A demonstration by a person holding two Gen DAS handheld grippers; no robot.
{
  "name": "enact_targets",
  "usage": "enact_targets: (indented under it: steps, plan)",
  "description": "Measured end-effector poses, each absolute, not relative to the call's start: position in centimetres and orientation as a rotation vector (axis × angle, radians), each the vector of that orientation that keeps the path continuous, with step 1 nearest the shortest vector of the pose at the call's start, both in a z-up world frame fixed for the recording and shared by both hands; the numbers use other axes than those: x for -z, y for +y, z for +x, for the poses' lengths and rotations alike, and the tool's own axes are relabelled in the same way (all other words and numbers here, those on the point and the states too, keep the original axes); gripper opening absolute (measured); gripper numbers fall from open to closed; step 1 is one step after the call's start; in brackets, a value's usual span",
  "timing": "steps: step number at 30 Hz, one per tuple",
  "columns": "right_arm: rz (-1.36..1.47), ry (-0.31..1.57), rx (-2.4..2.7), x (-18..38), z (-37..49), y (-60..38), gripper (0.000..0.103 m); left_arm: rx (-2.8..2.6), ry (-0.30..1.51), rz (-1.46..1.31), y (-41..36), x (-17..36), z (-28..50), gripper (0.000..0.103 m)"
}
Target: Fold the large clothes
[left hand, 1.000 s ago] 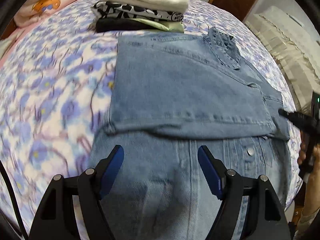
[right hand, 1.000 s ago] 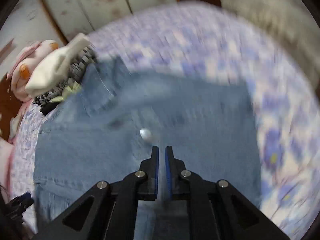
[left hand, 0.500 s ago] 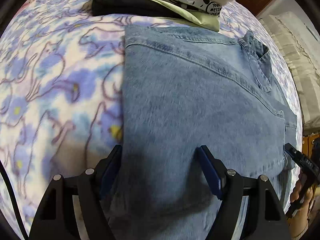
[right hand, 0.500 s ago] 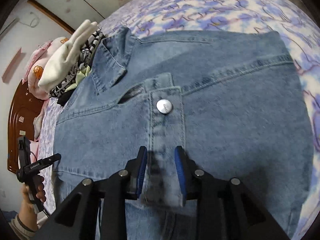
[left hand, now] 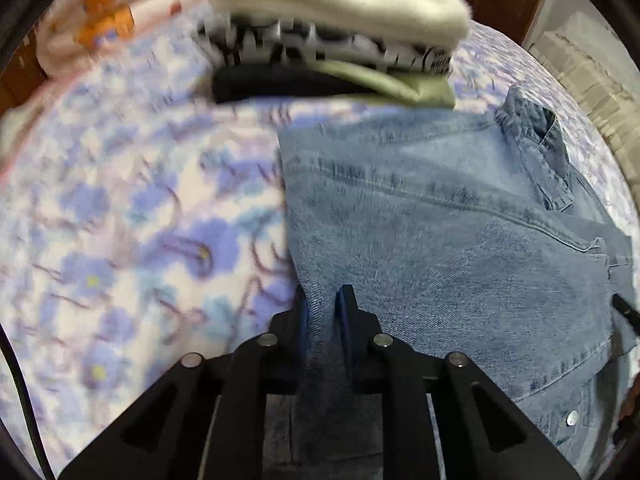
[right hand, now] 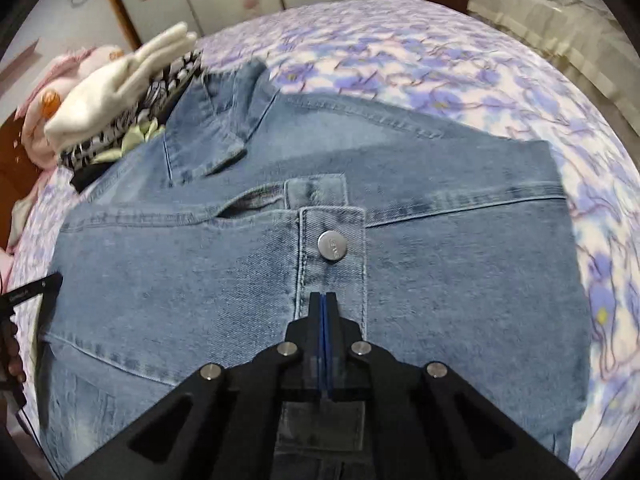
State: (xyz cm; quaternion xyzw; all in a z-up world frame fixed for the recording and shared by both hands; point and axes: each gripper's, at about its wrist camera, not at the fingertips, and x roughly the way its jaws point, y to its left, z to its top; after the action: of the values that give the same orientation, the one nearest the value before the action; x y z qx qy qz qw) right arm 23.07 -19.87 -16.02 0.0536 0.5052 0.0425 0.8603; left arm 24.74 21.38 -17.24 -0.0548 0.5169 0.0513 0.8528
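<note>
Denim jacket (left hand: 460,240) lies folded on the bed (left hand: 120,240); only the right view shows its button (right hand: 331,245). Left claw (left hand: 322,312) has just closed, pinching the jacket's left edge. Right claw (right hand: 324,308) is closed tight against the button placket.

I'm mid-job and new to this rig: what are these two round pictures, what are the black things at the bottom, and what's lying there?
Each picture comes from a fisheye camera riding on hand-held tongs, looking along their two black fingers. A person holds one in each hand; there is no robot arm. The left tongs have just been closing and pinch the side edge of the blue denim jacket. The right tongs have just shut at its button strip, seemingly on the cloth. The jacket lies on a purple-flowered bedspread, beside a stack of folded clothes.
</note>
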Motion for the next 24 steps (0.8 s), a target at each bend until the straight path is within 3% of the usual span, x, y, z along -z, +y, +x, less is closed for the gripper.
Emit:
enact_targets:
  steps: [2, 4, 6, 15, 24]
  plan:
    - [0.124, 1.027, -0.123, 14.9, 22.5, -19.3, 0.0, -0.114, 1.004, -0.074, 20.1, 14.9, 23.8, 0.026]
    - [0.129, 1.015, -0.173, 14.1, 22.2, -17.8, 0.001, -0.057, 0.948, -0.084, 18.6, 13.2, 23.1, 0.051]
    - [0.124, 1.024, -0.236, 13.9, 22.4, -15.2, 0.002, 0.011, 0.923, -0.099, 16.6, 12.3, 22.8, 0.065]
    - [0.058, 1.131, -0.358, 17.5, 22.2, -7.1, 0.005, 0.088, 1.084, -0.151, 10.6, 19.1, 23.8, 0.066]
    - [0.034, 1.072, -0.18, 17.4, 21.6, -17.4, 0.005, -0.01, 1.044, -0.135, 17.2, 19.9, 22.8, 0.068]
